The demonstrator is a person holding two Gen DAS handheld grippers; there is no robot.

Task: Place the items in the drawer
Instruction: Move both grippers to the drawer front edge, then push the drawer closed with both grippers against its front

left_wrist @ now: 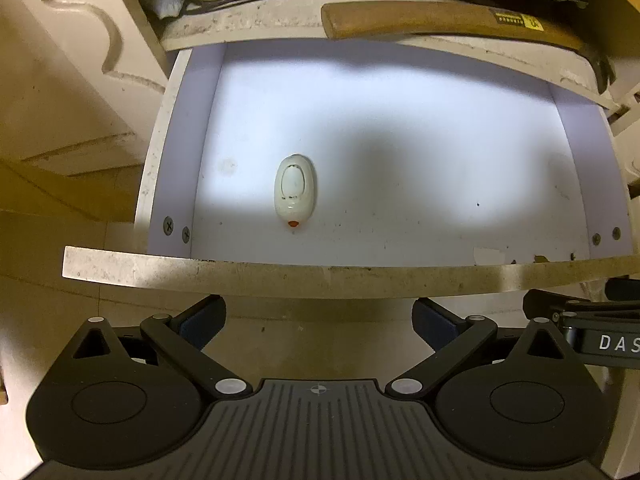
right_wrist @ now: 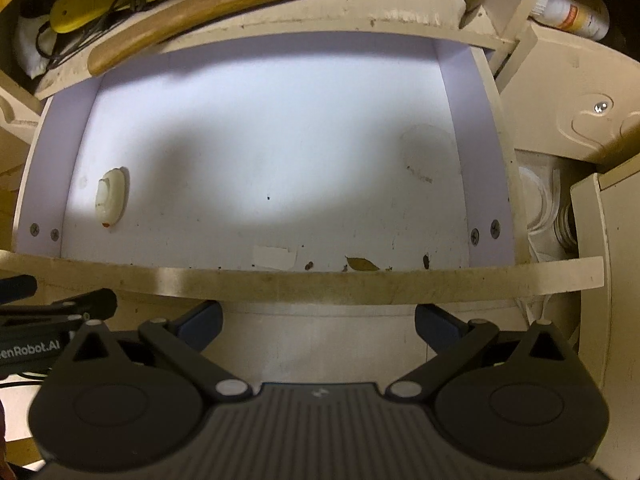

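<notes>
Already the white device [left_wrist: 295,192] lies in the open drawer [left_wrist: 400,280], left of centre in the left view. Both grippers, left [left_wrist: 318,322] and right [right_wrist: 318,322], hover below the drawer front, fingers released and empty. Closing carelessly could slide it, or snag the hammer handle [left_wrist: 420,22] overhanging above.

drawer [left_wrist: 576,152] pulled out; white oval device [left_wrist: 295,191] on floor, left; dry leaf [right_wrist: 362,265] at front

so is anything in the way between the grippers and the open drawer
Nothing visible. Left gripper and right gripper are both open and empty in front of the drawer, whose top is uncovered. Inside, only a white remote lies at the left, with a leaf by the front.
</notes>
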